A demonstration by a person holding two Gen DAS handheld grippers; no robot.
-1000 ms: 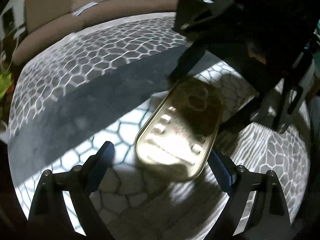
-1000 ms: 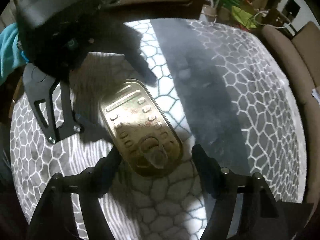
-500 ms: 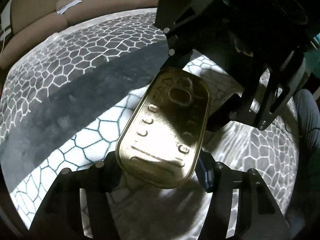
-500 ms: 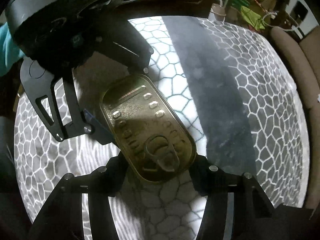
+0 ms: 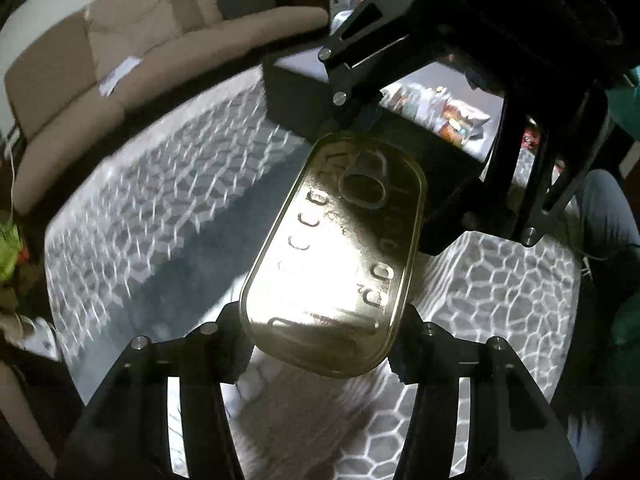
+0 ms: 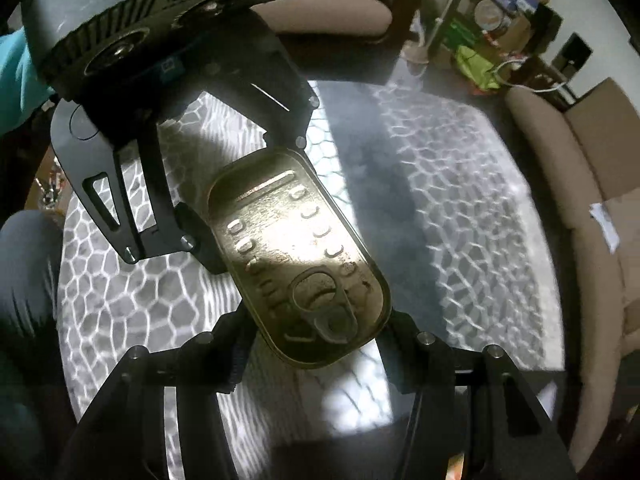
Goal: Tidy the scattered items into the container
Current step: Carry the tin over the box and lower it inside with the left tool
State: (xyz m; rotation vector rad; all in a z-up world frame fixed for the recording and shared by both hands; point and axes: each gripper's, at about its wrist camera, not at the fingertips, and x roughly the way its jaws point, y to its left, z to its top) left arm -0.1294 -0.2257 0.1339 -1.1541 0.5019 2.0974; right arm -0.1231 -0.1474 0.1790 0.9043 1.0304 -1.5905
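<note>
A flat oval gold tin [image 5: 340,256] with a pull tab is held in the air between both grippers. My left gripper [image 5: 320,340] is shut on its plain end. My right gripper [image 6: 316,344] is shut on its pull-tab end [image 6: 324,304]. Each gripper shows in the other's view, the right one [image 5: 460,92] across the tin and the left one [image 6: 168,128] likewise. A dark open container [image 5: 300,100] with packets inside stands behind the tin in the left wrist view.
A grey rug with a white honeycomb pattern [image 5: 160,200] covers the floor below. A beige sofa [image 5: 80,92] runs along the far side. A person's leg in jeans [image 5: 608,208] is at the right. Cluttered shelves [image 6: 492,12] stand at the back.
Both grippers closed on the tin's ends and lifted it off the rug. The tin now hangs higher, and the container has come into the left wrist view.
</note>
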